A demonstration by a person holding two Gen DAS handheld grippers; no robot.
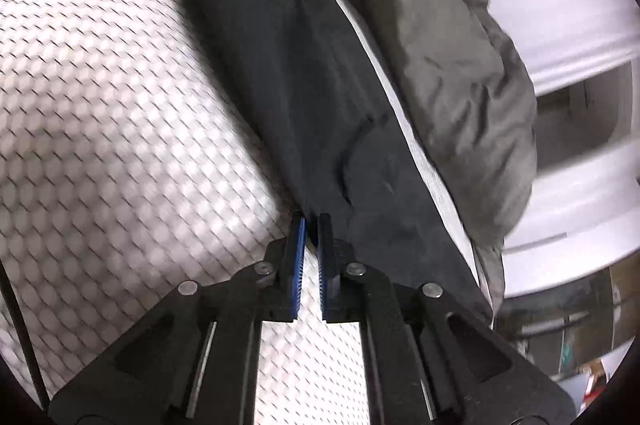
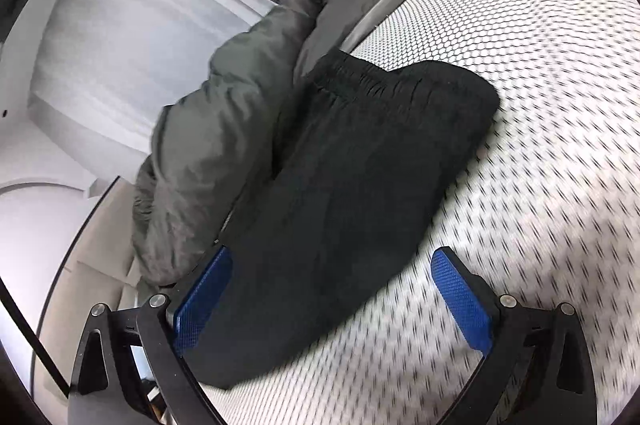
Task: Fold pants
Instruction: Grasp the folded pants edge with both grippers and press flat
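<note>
The black pants lie in a long folded strip on a white honeycomb-patterned mattress. My left gripper is shut on the near edge of the pants, its blue pads pinching the cloth. In the right wrist view the pants show their elastic waistband at the far end. My right gripper is open wide, its blue pads on either side of the pants' near end and holding nothing.
A crumpled grey quilt lies along the pants' far side at the mattress edge; it also shows in the right wrist view. White furniture stands beyond the mattress.
</note>
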